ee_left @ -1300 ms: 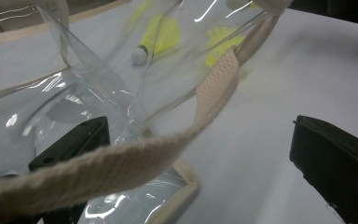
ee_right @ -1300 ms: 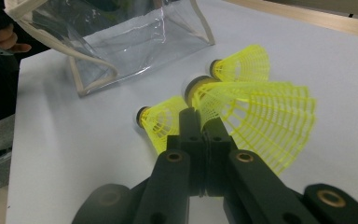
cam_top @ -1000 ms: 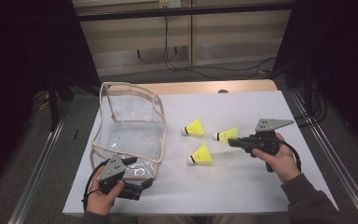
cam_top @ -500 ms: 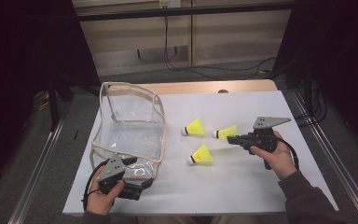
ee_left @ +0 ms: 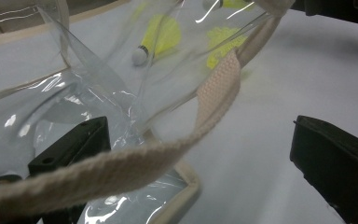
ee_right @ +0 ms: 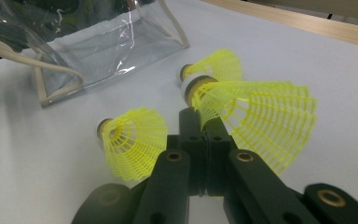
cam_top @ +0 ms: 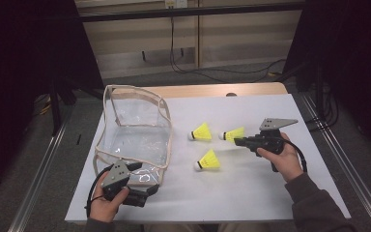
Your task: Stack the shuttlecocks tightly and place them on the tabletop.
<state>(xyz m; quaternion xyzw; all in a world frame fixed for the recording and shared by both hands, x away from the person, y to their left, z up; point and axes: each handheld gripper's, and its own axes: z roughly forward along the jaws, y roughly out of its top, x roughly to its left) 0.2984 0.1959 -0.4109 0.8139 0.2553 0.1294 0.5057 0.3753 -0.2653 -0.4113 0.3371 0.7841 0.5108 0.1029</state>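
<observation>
The right gripper [ee_right: 204, 122] has its jaws pressed together on the edge of a yellow shuttlecock's [ee_right: 256, 114] mesh skirt, the cork tip pointing away toward the bag. In the high view this held shuttlecock [cam_top: 233, 134] sits at the jaw tips, on or just above the white table [cam_top: 270, 193]. 2 more shuttlecocks lie loose on the table: one [cam_top: 202, 132] just beside the held one on the bag's side, the other [cam_top: 207, 161] nearer the person.

The left gripper [ee_left: 200, 154] has its jaws wide apart, straddling the beige woven strap [ee_left: 214, 98] at the near rim of the clear plastic bag [cam_top: 135, 133]; whether either jaw touches it cannot be told. The bag stands open-topped at the table's left, well apart from the shuttlecocks.

The shuttlecock is judged very light, with a thin, springy skirt that will flex or crease under a hard squeeze, so a gentle pinch at the skirt rim, or better at the firmer cork end, suits it. The bag's film looks slick and floppy; the webbing strap is the surest place to hold the mouth open.
</observation>
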